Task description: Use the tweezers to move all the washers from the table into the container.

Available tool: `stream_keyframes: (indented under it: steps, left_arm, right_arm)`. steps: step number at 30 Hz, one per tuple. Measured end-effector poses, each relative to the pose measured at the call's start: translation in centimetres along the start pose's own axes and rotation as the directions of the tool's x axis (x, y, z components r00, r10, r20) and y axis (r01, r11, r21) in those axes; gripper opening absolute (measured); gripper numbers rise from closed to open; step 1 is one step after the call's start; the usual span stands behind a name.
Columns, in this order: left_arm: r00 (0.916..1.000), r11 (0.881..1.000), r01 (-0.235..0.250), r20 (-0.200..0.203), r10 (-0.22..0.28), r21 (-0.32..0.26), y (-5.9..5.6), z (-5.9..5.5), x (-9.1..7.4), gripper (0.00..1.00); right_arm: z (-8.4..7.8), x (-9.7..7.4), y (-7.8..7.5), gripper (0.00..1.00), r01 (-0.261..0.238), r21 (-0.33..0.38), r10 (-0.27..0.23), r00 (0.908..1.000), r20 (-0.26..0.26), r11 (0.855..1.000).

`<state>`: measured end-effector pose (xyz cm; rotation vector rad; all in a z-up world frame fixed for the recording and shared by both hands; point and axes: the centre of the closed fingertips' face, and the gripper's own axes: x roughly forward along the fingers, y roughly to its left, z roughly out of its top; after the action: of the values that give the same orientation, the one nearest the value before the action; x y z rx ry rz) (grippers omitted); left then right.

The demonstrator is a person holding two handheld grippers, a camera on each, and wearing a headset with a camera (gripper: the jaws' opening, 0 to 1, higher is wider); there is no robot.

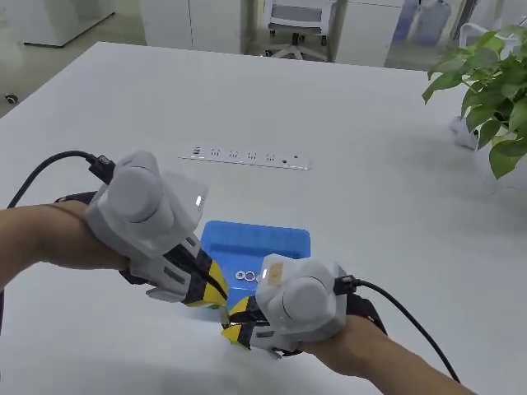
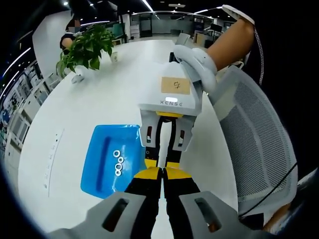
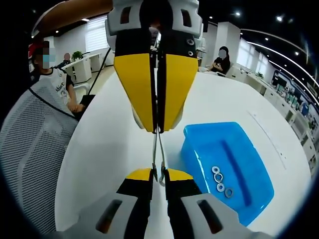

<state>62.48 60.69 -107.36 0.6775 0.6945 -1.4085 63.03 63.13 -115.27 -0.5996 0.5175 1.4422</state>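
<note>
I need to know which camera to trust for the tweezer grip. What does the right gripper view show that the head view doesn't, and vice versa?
Right gripper view: the thin metal tweezers clamped between the shut jaws of the right gripper and the left gripper, plus a grey mesh chair. Head view: a white power strip and a green leafy plant. Both: the blue plastic tray holding small silver ring washers.

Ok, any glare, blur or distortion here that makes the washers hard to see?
Head view: soft even light, sharp, washers tiny in the blue tray. Left gripper view: heavy fisheye bend, washers crisp. Right gripper view: same bend, bright ceiling lights, no glare on the tray; tweezers sharp.
</note>
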Motion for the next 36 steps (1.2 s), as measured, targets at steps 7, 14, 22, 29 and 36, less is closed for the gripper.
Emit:
stream_keyframes:
  steps: [7,14,22,29,36]
  left_arm:
    - [1.0,1.0,0.0,-0.006,0.0,0.0,0.1,-0.3,0.3,0.05]
    - [1.0,1.0,-0.002,-0.004,0.002,-0.001,0.3,-0.3,0.3,0.05]
    - [0.9999,1.0,0.004,0.014,-0.004,-0.012,0.6,0.2,0.6,0.05]
    - [0.9997,1.0,0.015,0.021,-0.015,-0.019,0.5,0.4,0.7,0.05]
    - [0.9997,1.0,0.016,0.018,-0.015,-0.016,0.5,0.5,0.8,0.05]
  right_arm:
    - [-0.2,0.3,-0.1,0.11,-0.001,-0.004,0.001,1.0,-0.003,1.0]
    - [-0.3,0.4,-0.2,0.12,-0.005,0.001,0.005,1.0,-0.001,1.0]
    - [-1.9,0.7,-0.1,0.11,0.002,0.003,-0.002,0.997,-0.077,1.0]
    - [-1.5,0.2,-0.1,0.11,0.007,0.039,-0.006,0.9994,-0.035,0.999]
    - [-0.2,0.0,-0.3,0.12,0.004,0.044,-0.005,0.9999,0.014,0.999]
